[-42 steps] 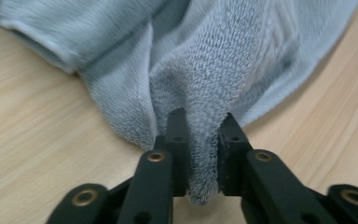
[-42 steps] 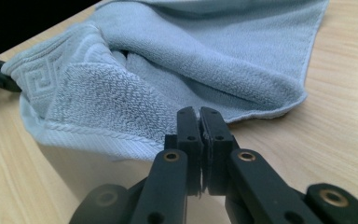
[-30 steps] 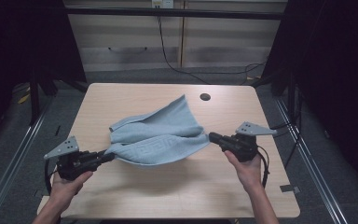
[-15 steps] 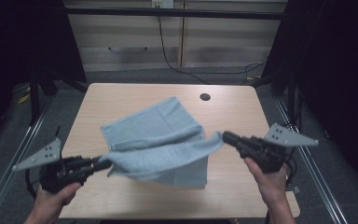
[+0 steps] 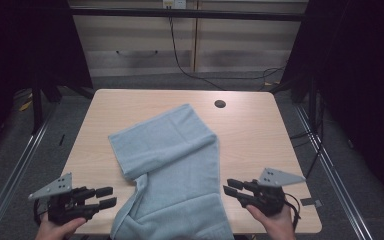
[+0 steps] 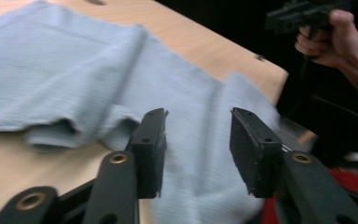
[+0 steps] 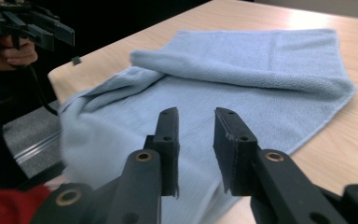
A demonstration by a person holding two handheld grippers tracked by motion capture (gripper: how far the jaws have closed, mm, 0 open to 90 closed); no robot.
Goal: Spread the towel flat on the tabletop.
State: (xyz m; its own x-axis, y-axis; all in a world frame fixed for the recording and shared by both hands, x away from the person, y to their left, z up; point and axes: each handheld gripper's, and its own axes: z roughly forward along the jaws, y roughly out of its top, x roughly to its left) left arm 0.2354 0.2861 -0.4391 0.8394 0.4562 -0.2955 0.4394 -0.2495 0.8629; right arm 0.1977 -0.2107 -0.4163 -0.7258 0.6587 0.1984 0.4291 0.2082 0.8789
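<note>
towel (image 5: 175, 165) mid-table, long axis 11 to 5 o'clock, near end draped over front edge | left gripper (image 5: 106, 197) at its 9 o'clock, right gripper (image 5: 231, 190) at its 3, about equally near | both jaws apart, empty

From my remote station, the high view comes in soft and slightly grainy: the table (image 5: 260, 130) is evenly lit from above while the surroundings drop into near black. The towel (image 5: 175, 165) throws only faint shadows along its folds. In the left gripper view, the towel's near edge smears with motion blur (the far hand (image 6: 328, 39) looks soft too), and the black jaws stay fairly sharp. The right gripper view shows mild glare streaking the tabletop at upper right, with the background at left dark and the nearest cloth out of focus.
</note>
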